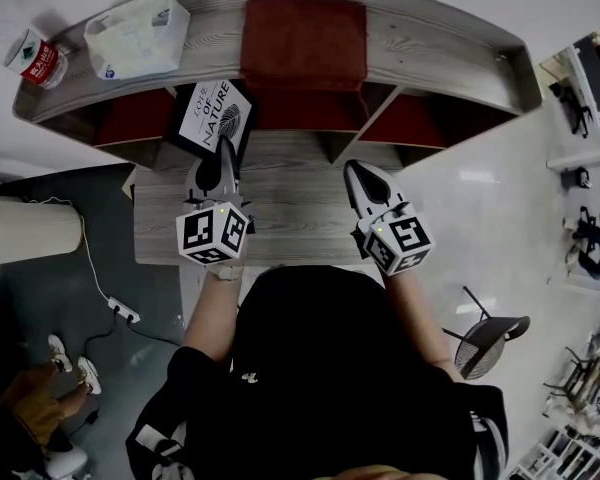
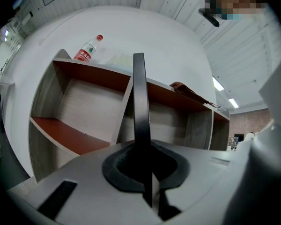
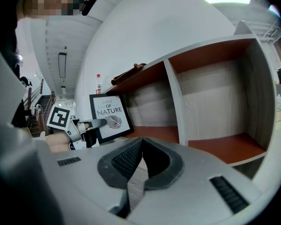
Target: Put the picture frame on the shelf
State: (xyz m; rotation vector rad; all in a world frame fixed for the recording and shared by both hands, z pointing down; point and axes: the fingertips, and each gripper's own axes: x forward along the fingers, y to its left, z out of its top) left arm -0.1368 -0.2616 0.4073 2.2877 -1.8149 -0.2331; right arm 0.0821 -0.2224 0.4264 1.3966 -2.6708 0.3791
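The picture frame (image 1: 212, 116) is black-edged with a white print reading "LOVE OF NATURE". It stands upright over the wooden table (image 1: 300, 218), in front of the shelf's left compartment (image 1: 130, 118). My left gripper (image 1: 215, 173) is shut on its lower edge. In the left gripper view the frame (image 2: 139, 102) shows edge-on as a black bar clamped between the jaws, with the left gripper (image 2: 143, 170) facing the shelf (image 2: 84, 107). My right gripper (image 1: 365, 183) hovers over the table's right side, shut and empty. In the right gripper view the frame (image 3: 110, 117) is at the left, beyond the right gripper (image 3: 136, 165).
On the shelf's top board sit a water bottle (image 1: 35, 58), a white bag (image 1: 135, 33) and a dark red cushion (image 1: 303, 43). The compartments have red-brown floors (image 3: 225, 149). A white cylinder (image 1: 25, 233) and a power strip (image 1: 125, 311) are at the left, a chair (image 1: 485, 338) at the right.
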